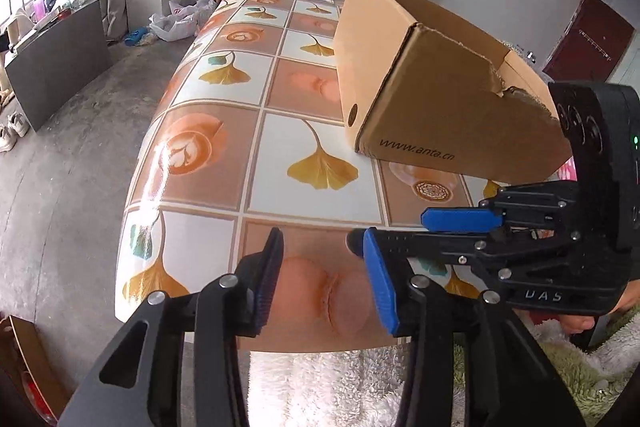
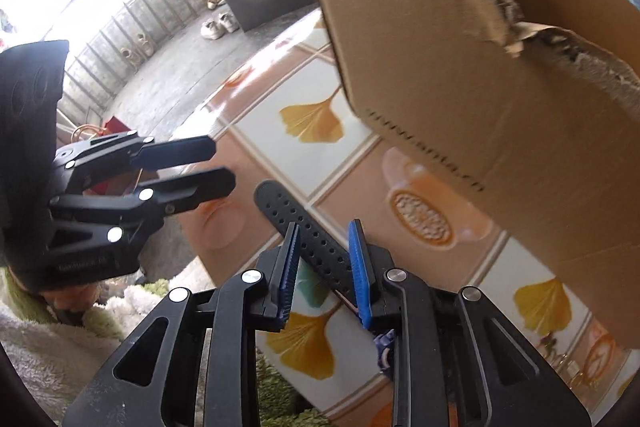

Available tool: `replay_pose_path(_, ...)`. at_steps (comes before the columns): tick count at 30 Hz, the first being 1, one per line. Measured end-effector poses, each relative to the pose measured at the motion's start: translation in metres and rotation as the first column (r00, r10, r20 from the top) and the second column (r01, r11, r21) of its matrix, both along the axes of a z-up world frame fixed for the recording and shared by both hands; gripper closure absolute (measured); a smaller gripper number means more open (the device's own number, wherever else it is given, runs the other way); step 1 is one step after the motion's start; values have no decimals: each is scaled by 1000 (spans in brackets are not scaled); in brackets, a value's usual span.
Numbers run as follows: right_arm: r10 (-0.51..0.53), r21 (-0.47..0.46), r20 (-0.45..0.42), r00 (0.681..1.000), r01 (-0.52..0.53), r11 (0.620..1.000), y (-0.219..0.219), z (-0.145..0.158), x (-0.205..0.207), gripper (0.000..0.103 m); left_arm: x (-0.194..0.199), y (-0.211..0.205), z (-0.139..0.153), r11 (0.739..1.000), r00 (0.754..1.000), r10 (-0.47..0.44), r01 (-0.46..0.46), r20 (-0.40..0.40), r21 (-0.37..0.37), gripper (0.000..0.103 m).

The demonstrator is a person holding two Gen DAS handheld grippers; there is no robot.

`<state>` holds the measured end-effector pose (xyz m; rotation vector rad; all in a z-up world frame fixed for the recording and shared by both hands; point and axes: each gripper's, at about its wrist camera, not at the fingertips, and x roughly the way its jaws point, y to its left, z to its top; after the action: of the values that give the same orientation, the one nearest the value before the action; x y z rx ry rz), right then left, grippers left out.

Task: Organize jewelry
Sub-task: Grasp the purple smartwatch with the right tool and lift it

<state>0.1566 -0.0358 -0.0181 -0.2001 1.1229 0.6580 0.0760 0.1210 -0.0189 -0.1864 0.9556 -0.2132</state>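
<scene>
Our right gripper (image 2: 324,267) grips a black watch strap (image 2: 304,227), lower centre | our left gripper (image 1: 324,279) gapes with nothing between its pads, bottom centre | cardboard box (image 1: 420,75) on the counter (image 1: 280,147), upper right

- Cardboard box (image 1: 420,79) blocks the upper right of the left wrist view, its torn wall rising high.
- Bare counter (image 1: 240,131) lies open across the centre and left.
- Right tongs (image 1: 400,235) cross the lower right.
</scene>
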Motion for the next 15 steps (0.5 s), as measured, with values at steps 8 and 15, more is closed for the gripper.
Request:
replay_pose_path(8,-46,-10,41,998,46,999,-13,18,-20,80,-8,1,-2,999,1000,-13,12,-19,-40,62)
replay_pose_path(15,-199,-73,140,970,211,975,-47,28,-39,86,-8,-7,-7,995,997,-52,47,-57,-93,62)
